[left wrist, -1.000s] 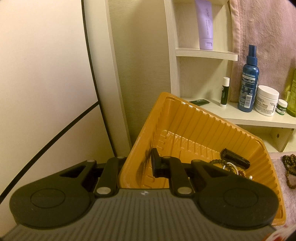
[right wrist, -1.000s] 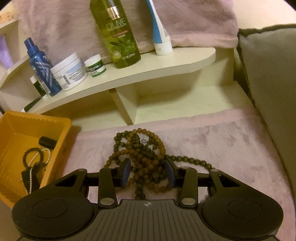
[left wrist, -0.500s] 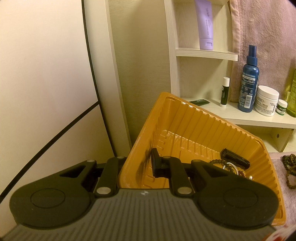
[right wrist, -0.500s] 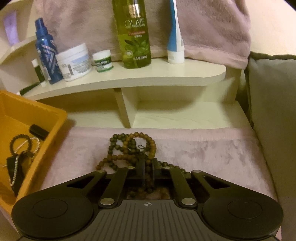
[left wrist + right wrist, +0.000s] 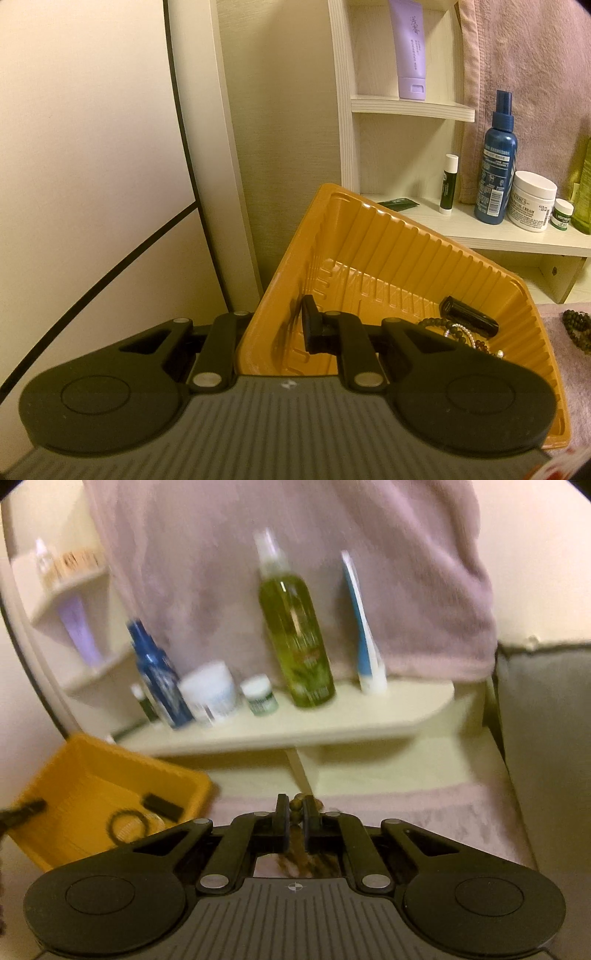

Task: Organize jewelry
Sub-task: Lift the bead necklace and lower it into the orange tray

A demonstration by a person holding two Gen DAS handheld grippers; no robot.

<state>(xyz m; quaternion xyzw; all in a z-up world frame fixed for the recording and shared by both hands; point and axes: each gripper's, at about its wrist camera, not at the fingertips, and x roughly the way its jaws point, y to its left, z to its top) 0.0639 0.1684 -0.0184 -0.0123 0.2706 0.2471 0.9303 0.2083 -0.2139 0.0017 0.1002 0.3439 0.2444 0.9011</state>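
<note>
From my left wrist: my left gripper (image 5: 280, 332) is clamping the tray (image 5: 388, 251) wall, tilting it. Inside are lying a black tube (image 5: 469, 315) and bracelets (image 5: 458, 332). Behind, a shelf (image 5: 498, 236) is holding a blue bottle (image 5: 495, 166) and jar (image 5: 532, 203).

From my right wrist, blurred: my right gripper (image 5: 294, 821) is pinching the beads (image 5: 295, 805), narrow, over the pink cloth (image 5: 424, 812). The tray (image 5: 74, 771) is sitting left; a green bottle (image 5: 295, 642) is standing behind.

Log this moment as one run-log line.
left gripper: shut on yellow ribbed plastic tray wall | right gripper: shut on brown wooden bead necklace | next: necklace into tray
</note>
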